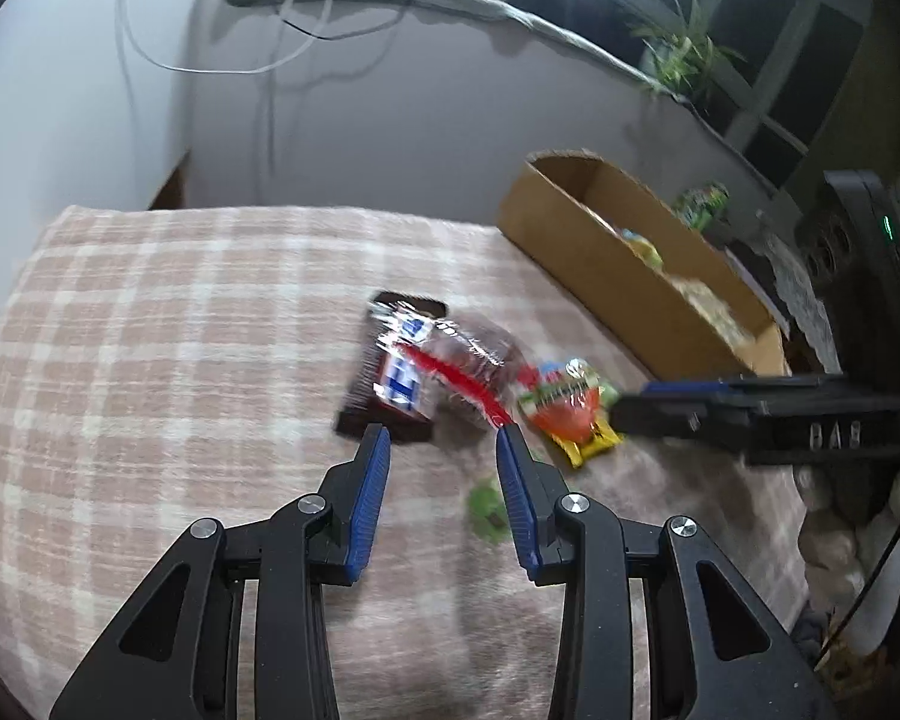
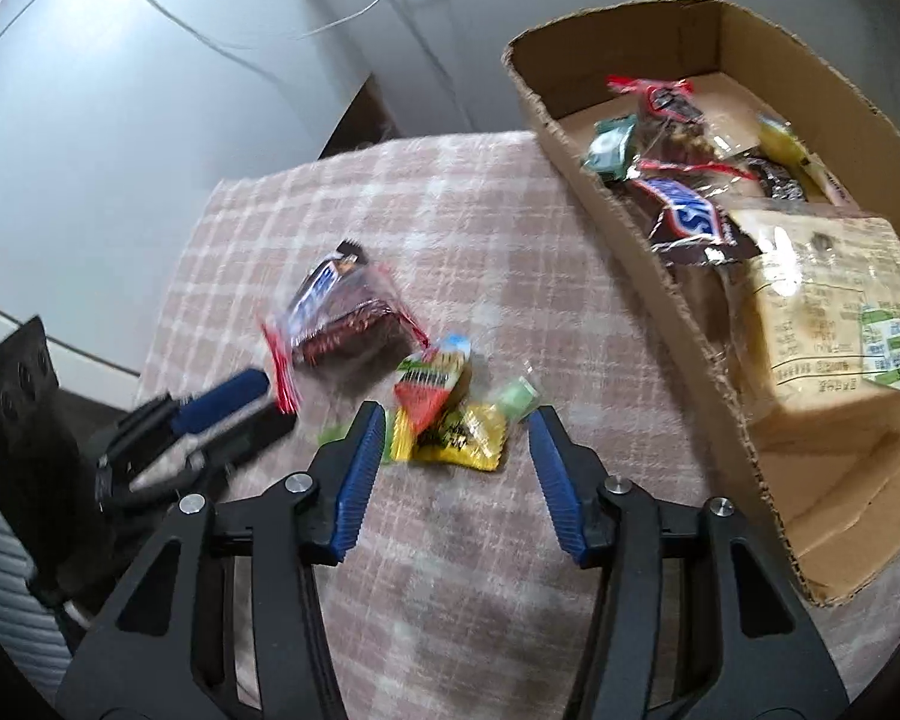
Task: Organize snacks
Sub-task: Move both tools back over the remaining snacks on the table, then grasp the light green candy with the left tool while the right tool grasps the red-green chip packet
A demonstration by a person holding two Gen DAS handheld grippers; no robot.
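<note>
A small heap of snacks lies on the pink checked blanket (image 1: 180,330). It holds a brown chocolate bar (image 1: 399,372), a clear bag with a red seal (image 1: 468,360), a red packet (image 1: 567,405) and a yellow packet (image 2: 462,438). My left gripper (image 1: 443,432) is open just short of the bar and bag, with nothing between its fingers. My right gripper (image 2: 457,414) is open over the yellow packet, which lies between its tips without the pads pressing it. A pale green candy (image 2: 516,396) sits by the right finger. Each gripper shows in the other's view: right gripper (image 1: 636,405), left gripper (image 2: 252,414).
An open cardboard box (image 2: 630,228) stands to the right of the heap, holding a Snickers bar (image 2: 684,216), a large beige package (image 2: 828,324) and other sweets. A white wall with loose cables (image 1: 270,60) is behind. The blanket drops off at the left.
</note>
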